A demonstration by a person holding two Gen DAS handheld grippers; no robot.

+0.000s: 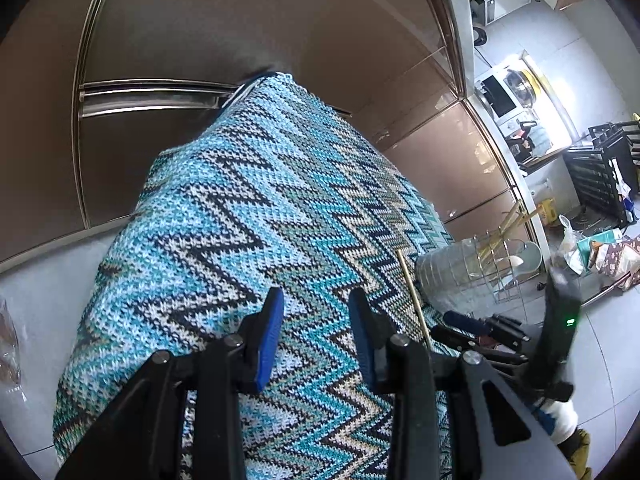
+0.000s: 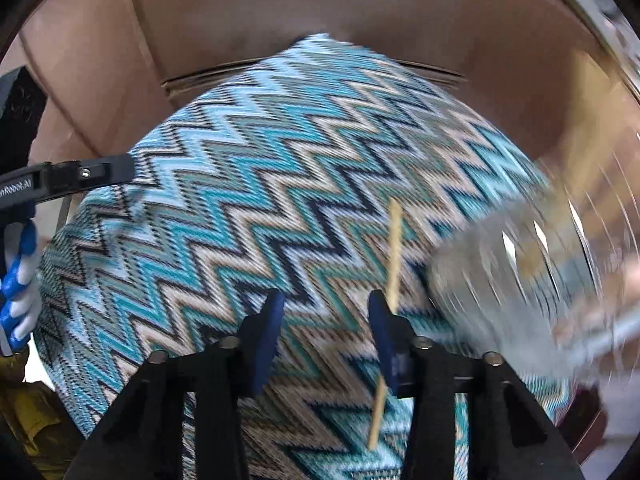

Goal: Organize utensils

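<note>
A wooden chopstick [image 2: 394,248] lies on the blue zigzag cloth [image 2: 260,184], and its middle is hidden behind the right finger of my right gripper [image 2: 326,320]. That gripper's blue pads stand apart with only cloth between them. Whether the finger touches the stick I cannot tell. In the left wrist view the same chopstick [image 1: 412,292] lies just beyond the right gripper [image 1: 466,326]. My left gripper [image 1: 316,320] hovers open over the cloth [image 1: 248,208] with nothing between its pads. A clear holder [image 1: 472,276] with several chopsticks [image 1: 504,228] lies at the cloth's right edge, blurred in the right wrist view [image 2: 500,272].
Brown glossy cabinet doors [image 1: 240,20] rise behind the cloth-covered surface. A gloved hand [image 2: 16,280] holds the left gripper at the left edge. On the tiled floor at the right are a black rack [image 1: 600,172], bags and boxes [image 1: 600,248]. A plastic bag [image 1: 8,340] lies at far left.
</note>
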